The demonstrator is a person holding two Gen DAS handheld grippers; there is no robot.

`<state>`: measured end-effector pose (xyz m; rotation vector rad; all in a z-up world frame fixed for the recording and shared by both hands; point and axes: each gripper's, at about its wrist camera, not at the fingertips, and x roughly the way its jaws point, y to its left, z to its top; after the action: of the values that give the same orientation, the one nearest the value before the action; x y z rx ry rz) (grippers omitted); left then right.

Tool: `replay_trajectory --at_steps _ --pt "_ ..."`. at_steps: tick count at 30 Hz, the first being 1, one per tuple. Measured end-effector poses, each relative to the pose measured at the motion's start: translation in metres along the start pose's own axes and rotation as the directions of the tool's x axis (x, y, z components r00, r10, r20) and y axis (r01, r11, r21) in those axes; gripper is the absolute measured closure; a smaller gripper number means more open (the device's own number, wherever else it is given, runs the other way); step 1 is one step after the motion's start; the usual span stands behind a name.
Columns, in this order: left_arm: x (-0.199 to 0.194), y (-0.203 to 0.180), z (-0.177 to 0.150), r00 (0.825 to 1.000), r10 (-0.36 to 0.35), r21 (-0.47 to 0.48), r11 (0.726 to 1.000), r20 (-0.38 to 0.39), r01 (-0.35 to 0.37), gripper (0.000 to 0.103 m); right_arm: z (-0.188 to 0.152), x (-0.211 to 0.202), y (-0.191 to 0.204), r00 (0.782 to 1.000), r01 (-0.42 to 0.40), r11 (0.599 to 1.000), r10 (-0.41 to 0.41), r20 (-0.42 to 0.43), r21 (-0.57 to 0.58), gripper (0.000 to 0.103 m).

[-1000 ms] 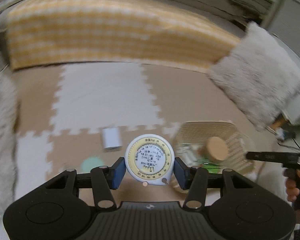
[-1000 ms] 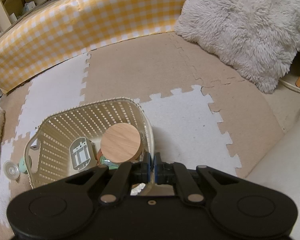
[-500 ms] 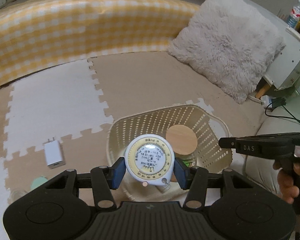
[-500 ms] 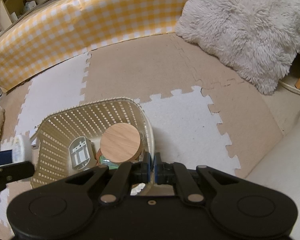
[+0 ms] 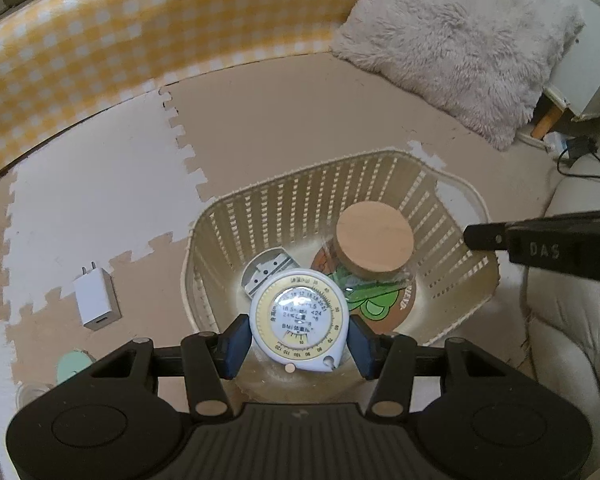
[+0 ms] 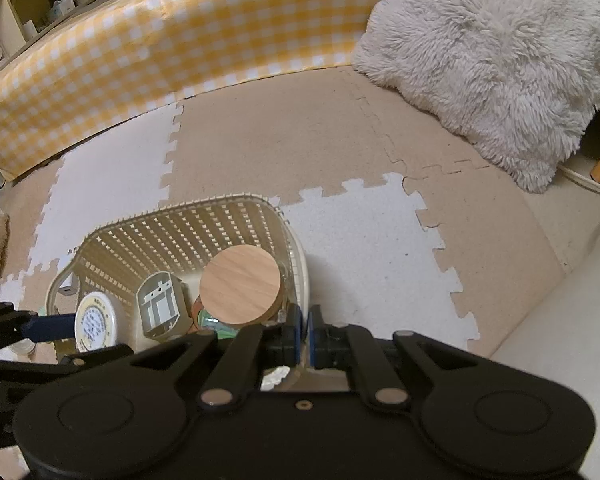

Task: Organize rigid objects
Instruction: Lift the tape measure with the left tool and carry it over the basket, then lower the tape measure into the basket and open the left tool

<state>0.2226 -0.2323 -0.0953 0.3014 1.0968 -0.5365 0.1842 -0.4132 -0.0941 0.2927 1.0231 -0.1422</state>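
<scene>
A round white and yellow tape measure (image 5: 298,320) sits clamped between the blue pads of my left gripper (image 5: 298,340), hanging just above the inside of the cream slotted basket (image 5: 380,168). In the basket stand a jar with a wooden lid (image 5: 374,236) and a grey metal piece (image 5: 266,270). In the right wrist view, my right gripper (image 6: 304,320) is shut on the near right rim of the basket (image 6: 180,210), beside the jar (image 6: 240,284). The tape measure (image 6: 96,322) shows at the basket's left side. A white charger (image 5: 96,294) and a mint green round thing (image 5: 72,366) lie on the mat, left of the basket.
The floor is beige and white puzzle mat. A yellow checked padded barrier (image 5: 140,40) runs along the back. A fluffy grey cushion (image 5: 460,40) leans at the back right, with a white cabinet (image 5: 588,80) and a black cable (image 5: 580,152) beyond it.
My left gripper has carried the tape measure rightward and down, from above the mat near the charger to over the basket. The right gripper and basket have stayed still.
</scene>
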Motion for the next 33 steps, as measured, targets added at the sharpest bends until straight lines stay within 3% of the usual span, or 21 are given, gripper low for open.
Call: replay_trajectory --at_steps 11,13,20,33 --pt "0.002 -0.005 -0.002 1.0 0.017 0.031 0.999 -0.016 -0.017 0.049 0.0 0.001 -0.002 1.0 -0.009 1.0 0.009 -0.002 0.012 0.099" --pt "0.001 -0.006 -0.002 1.0 0.018 0.023 1.0 -0.014 -0.018 0.041 0.0 0.001 -0.002 1.0 -0.007 1.0 0.007 -0.002 0.012 0.099" --pt "-0.008 -0.004 -0.002 1.0 0.017 0.019 1.0 0.001 -0.017 0.037 0.0 0.002 -0.001 1.0 -0.004 1.0 0.004 -0.006 0.015 0.099" --pt "-0.038 -0.018 -0.007 0.998 -0.018 0.042 0.999 0.056 0.016 0.018 0.0 0.002 -0.002 1.0 -0.008 1.0 0.008 -0.004 0.019 0.099"
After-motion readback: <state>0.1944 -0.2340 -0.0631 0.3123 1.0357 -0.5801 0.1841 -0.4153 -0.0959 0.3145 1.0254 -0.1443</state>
